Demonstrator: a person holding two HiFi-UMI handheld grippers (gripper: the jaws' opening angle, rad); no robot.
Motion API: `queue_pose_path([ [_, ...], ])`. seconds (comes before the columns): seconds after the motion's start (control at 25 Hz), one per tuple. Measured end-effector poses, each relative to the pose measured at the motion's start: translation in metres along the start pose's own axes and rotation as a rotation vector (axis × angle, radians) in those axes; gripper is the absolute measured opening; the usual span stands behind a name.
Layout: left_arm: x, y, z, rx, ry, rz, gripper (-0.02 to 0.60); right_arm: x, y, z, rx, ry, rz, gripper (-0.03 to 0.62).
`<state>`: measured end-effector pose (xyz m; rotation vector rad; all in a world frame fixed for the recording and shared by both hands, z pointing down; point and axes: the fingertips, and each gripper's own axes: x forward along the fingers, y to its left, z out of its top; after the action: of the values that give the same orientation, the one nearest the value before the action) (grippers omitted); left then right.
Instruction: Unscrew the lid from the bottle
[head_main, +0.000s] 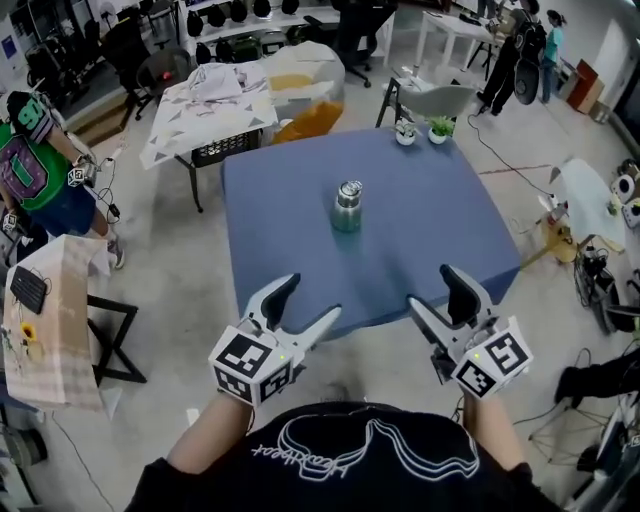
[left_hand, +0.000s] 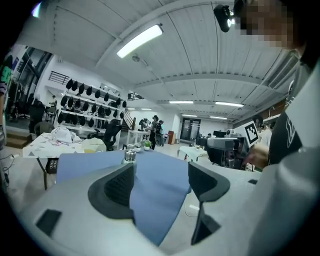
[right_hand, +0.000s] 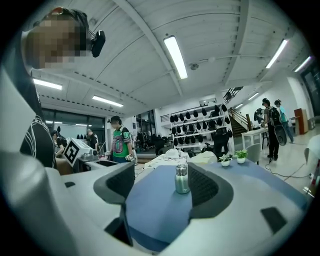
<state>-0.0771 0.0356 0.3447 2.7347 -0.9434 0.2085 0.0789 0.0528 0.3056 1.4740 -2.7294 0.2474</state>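
Note:
A small green metal bottle (head_main: 347, 209) with a silver lid (head_main: 349, 189) stands upright near the middle of the blue table (head_main: 420, 230). Both grippers hover at the table's near edge, well short of the bottle. My left gripper (head_main: 310, 301) is open with nothing between its fingers. My right gripper (head_main: 432, 291) is open and empty too. In the right gripper view the bottle (right_hand: 182, 179) stands ahead on the cloth, close to the right jaw's line. In the left gripper view only the bottle's lid (left_hand: 130, 155) peeks over the left jaw.
Two small potted plants (head_main: 421, 130) sit at the table's far edge by a grey chair (head_main: 436, 98). A cloth-covered table (head_main: 207, 105) stands beyond on the left, a low side table (head_main: 48, 318) at the near left. People stand around the room.

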Motion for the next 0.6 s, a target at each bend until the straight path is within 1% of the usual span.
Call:
queue_pose_path([
  [0.16, 0.017, 0.016, -0.001, 0.011, 0.003, -0.015, 0.336, 0.013, -0.009, -0.007, 0.012, 0.023, -0.015, 0.330],
  [0.32, 0.032, 0.030, -0.004, 0.062, 0.014, -0.006, 0.344, 0.021, -0.016, -0.014, 0.017, 0.036, -0.011, 0.328],
  [0.48, 0.052, 0.041, -0.008, 0.045, 0.034, 0.003, 0.354, 0.029, -0.026, -0.018, 0.038, 0.046, 0.003, 0.328],
  [0.6, 0.072, 0.053, -0.008, 0.056, 0.059, 0.019, 0.356, 0.040, -0.038, -0.018, 0.050, 0.056, 0.026, 0.328],
])
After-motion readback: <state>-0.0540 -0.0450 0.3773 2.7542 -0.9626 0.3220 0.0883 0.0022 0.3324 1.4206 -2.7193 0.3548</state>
